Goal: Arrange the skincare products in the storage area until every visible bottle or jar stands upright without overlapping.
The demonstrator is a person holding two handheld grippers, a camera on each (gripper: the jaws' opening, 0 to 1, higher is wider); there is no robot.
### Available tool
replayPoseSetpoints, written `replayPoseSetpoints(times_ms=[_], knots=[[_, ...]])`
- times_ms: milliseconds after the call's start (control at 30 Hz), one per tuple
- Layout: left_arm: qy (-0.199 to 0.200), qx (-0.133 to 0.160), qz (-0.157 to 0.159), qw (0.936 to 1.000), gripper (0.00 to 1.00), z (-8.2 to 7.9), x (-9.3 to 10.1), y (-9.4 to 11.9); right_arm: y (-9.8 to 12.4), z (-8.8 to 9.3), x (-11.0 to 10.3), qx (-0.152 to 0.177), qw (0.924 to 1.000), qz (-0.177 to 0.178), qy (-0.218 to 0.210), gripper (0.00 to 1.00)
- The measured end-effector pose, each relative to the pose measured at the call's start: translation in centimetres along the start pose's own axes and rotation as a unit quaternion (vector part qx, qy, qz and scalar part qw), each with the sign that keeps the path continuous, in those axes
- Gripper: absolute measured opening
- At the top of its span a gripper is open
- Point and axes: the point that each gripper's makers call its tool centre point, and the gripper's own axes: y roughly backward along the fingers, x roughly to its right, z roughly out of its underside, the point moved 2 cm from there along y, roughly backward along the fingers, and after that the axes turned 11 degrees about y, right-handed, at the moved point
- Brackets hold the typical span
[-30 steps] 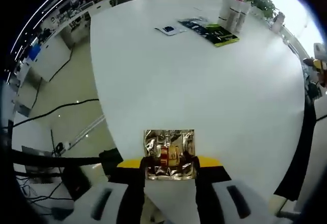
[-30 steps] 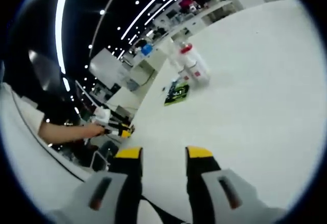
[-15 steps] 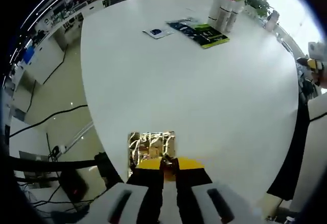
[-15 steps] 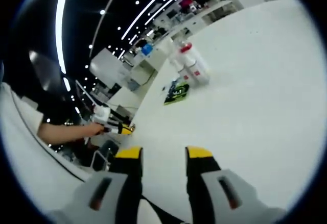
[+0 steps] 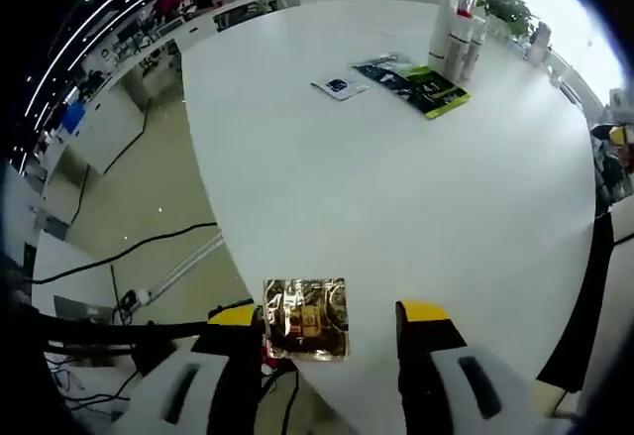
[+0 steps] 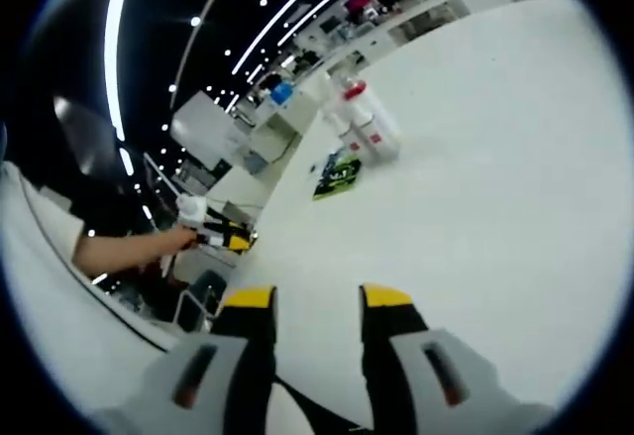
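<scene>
**Both tongs released, gold sachet at worktop edge**

Left tongs (image 5: 332, 321) spread wide; gold foil sachet (image 5: 306, 318) lies flat btwn the jaws, nearer the left jaw, right at the near edge of the white worktop (image 5: 396, 187). Far ahead: upright bottles (image 5: 458, 29), w/ green packet (image 5: 426, 90) and small blue sachet (image 5: 339, 86) near them. Wide bare surface in between. Right tongs (image 6: 315, 298) apart, empty, over open worktop; bottles (image 6: 365, 126) well ahead

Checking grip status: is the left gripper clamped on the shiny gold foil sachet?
No, the left gripper stands open, and the gold foil sachet lies flat on the white table's near edge between its jaws.
</scene>
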Motion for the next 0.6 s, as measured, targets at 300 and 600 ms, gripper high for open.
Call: replayPoseSetpoints(times_ms=[300, 600], knots=[[-0.009, -0.026, 0.021, 0.9994, 0.66, 0.5, 0.1, -1.4, -0.5, -0.1, -0.5, 0.002, 1.0, 0.003, -0.004, 0.31], [-0.019, -0.038, 0.029, 0.9987, 0.64, 0.6, -0.1, -1.8, -0.5, -0.2, -0.3, 0.005, 0.9999, 0.012, -0.01, 0.31]])
